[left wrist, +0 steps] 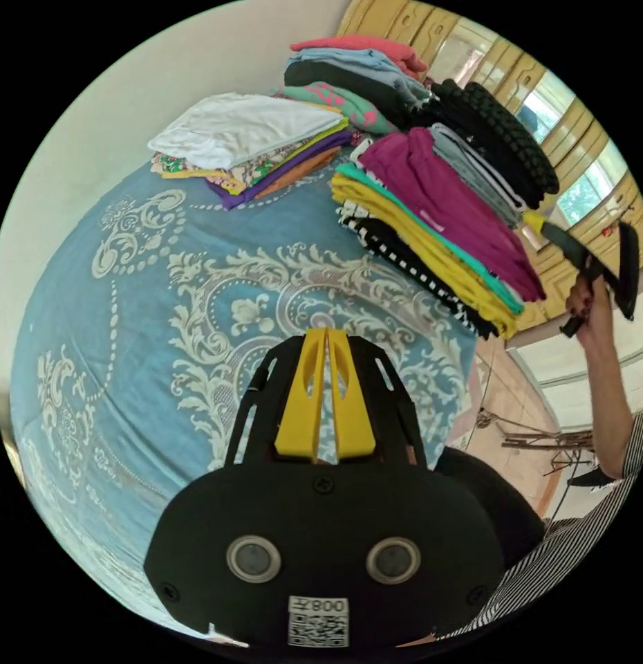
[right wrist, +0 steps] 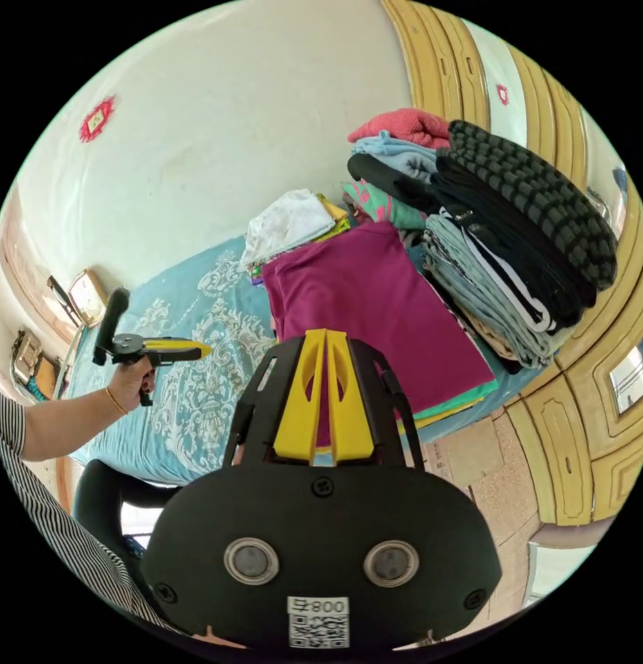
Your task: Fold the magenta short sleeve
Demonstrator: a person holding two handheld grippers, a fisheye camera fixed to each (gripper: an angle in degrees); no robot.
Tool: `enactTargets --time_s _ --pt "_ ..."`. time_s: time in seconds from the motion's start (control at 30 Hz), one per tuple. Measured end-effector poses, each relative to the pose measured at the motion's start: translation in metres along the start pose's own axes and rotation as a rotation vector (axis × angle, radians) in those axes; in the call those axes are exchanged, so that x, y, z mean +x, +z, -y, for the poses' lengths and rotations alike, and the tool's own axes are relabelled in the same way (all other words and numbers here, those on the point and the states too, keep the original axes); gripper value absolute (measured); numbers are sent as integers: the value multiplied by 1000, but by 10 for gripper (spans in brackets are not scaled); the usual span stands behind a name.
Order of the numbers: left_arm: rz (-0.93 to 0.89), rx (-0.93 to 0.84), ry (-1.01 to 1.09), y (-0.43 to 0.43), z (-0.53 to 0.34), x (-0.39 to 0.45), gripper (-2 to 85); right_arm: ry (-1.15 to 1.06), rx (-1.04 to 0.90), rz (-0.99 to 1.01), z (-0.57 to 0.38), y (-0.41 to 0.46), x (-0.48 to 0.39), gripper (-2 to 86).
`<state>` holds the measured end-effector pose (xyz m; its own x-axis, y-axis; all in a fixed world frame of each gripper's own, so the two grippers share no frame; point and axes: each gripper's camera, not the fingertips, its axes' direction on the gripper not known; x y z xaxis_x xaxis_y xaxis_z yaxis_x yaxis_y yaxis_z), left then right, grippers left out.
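Both grippers [left wrist: 326, 339] [right wrist: 326, 339] empty above stacked clothes [right wrist: 501, 228]

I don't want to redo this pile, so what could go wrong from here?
1. The magenta shirt already lies folded atop a stack that overhangs the bed's edge; a nudge could tip it to the floor.
2. The tall dark pile leans right beside it and might slump onto it.
3. Both grippers are shut and empty, so nothing steadies either pile.

bright, even daylight in both views, soft shadows only, some blown-out glare on the windows [left wrist: 591, 183] in the left gripper view, heavy fisheye bending near the black edges, and everything stays pretty sharp with no real blur.
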<state>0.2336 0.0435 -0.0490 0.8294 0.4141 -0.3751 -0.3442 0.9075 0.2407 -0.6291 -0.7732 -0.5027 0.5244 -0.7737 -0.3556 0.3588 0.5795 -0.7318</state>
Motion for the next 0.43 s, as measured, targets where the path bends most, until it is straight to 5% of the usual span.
enactTargets --time_s 0.43 --pt "-12 63 39 33 -67 -22 2 -255 -78 187 245 196 -209 71"
